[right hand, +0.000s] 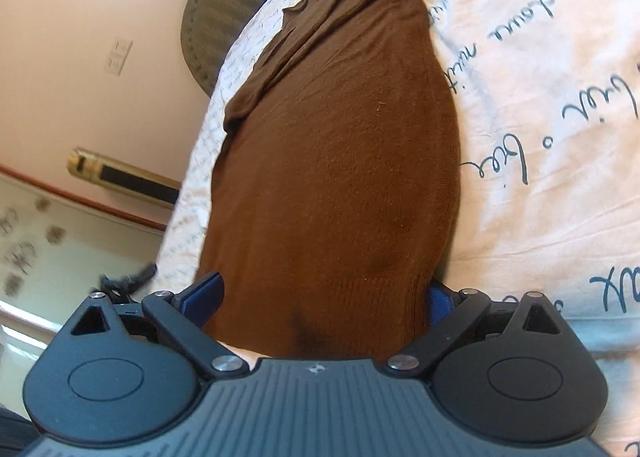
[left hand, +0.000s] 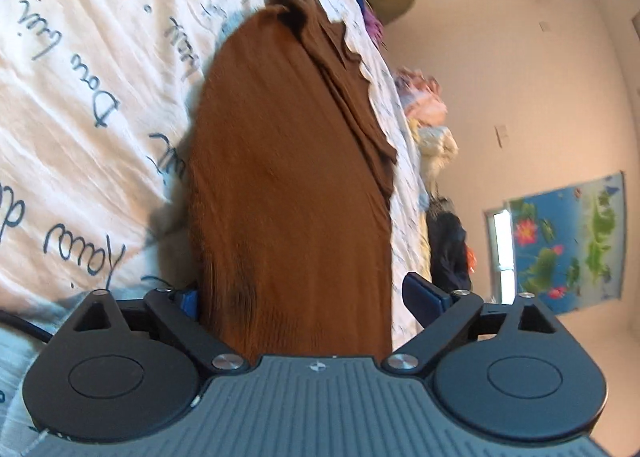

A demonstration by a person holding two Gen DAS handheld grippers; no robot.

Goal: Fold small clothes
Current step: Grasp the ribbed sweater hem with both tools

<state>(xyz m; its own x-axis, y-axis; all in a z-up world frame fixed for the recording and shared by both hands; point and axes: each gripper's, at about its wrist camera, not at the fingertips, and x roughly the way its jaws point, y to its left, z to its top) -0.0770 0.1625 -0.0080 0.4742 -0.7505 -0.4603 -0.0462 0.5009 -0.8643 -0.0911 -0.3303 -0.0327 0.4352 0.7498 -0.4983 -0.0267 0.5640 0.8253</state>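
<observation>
Brown garment [left hand: 288, 177]: partly folded on bed [left hand: 80, 97]; left tongs [left hand: 308, 301] and right tongs [right hand: 320, 297] straddle it, released; folding unfinished.

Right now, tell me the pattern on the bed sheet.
White bed sheet printed with dark handwritten script; clearest in the left wrist view.
</observation>
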